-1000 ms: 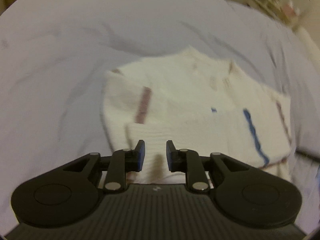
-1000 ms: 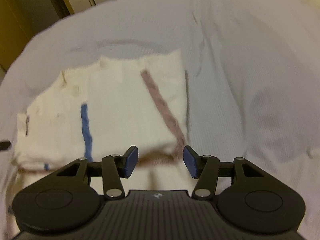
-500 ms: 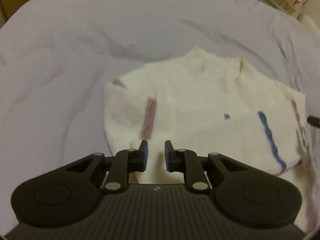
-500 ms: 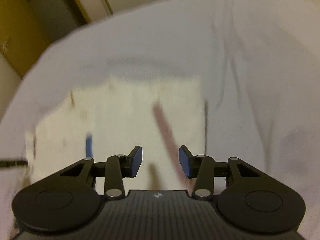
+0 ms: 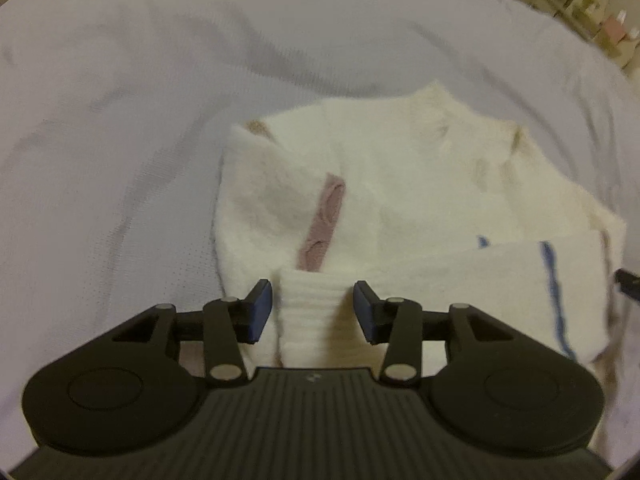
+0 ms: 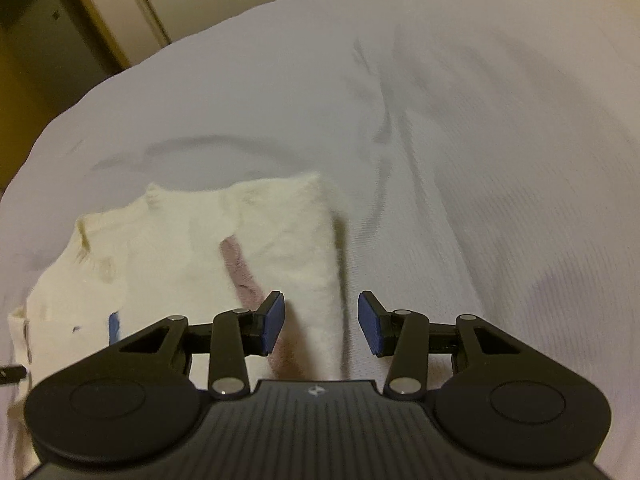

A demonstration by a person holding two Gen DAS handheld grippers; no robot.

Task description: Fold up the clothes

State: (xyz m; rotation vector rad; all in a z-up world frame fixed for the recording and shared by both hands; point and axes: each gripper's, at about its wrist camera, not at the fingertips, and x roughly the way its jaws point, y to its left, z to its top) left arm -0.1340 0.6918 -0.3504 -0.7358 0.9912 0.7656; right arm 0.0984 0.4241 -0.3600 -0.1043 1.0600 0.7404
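A: Where do we find the sweater (image 5: 420, 184)?

B: It lies on the pale bedsheet (image 5: 120, 140), cream knit with a mauve stripe (image 5: 322, 224) and a blue stripe (image 5: 554, 292). In the left wrist view we see its near edge folded up over the body, and a ribbed part of that fold sits right between the fingers of our left gripper (image 5: 313, 308).

A: Do we grip it there?

B: No. The jaws stand spread, with the ribbed cloth in the gap and a little space at each blue pad (image 5: 262, 312). Whether the pads brush the knit, we cannot tell.

A: And our right gripper (image 6: 322, 322)?

B: Also spread wide and holding nothing. In the right wrist view the sweater's right side edge runs up through the gap between its fingers; the left finger hangs over the knit near the mauve stripe, the right one over bare sheet just beside the edge.

A: Anything else around?

B: Cupboard doors (image 6: 180, 8) beyond the bed, and blurred shelves (image 5: 592, 4) at the far corner.
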